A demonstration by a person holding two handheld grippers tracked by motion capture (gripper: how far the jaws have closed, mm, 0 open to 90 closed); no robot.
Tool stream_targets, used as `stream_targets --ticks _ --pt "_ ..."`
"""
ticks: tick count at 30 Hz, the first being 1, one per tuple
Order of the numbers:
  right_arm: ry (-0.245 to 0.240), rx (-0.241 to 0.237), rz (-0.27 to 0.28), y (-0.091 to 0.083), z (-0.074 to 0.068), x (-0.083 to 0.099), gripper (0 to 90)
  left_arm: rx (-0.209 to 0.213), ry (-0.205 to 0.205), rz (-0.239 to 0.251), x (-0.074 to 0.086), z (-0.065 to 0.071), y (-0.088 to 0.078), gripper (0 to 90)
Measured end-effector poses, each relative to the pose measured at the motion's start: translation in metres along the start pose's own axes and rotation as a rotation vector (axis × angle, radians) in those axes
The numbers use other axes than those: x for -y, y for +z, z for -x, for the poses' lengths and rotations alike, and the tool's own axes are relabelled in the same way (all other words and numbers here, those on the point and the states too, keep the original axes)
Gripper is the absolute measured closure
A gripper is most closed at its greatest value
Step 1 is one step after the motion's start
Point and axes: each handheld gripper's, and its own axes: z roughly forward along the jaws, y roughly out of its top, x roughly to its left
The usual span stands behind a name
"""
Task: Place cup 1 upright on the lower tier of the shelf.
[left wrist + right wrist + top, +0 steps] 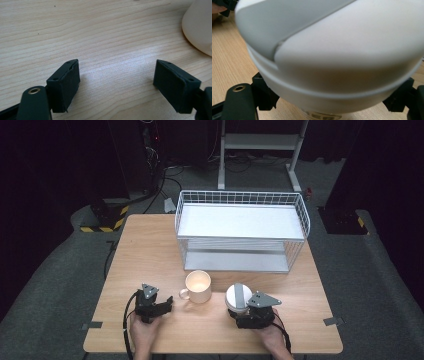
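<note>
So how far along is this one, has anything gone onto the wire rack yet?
Nothing looks done: the wire rack holds nothing on either shelf. In hand: the right gripper has its jaws around the white lidded container. The mug stands untouched on the table; the left gripper is open over bare wood.

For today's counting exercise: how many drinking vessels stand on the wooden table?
2. A cream mug stands open near the table's front middle; a white lidded cup stands to its right, between the jaws of the right gripper.
</note>
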Motion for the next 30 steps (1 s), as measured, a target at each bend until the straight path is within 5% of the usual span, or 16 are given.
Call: stream_targets --ticks 30 --pt "0.033 0.0 0.016 -0.0094 0.0093 -0.0069 19.0 -0.001 0.0 0.0 0.0 0.0001 0.0 21.3"
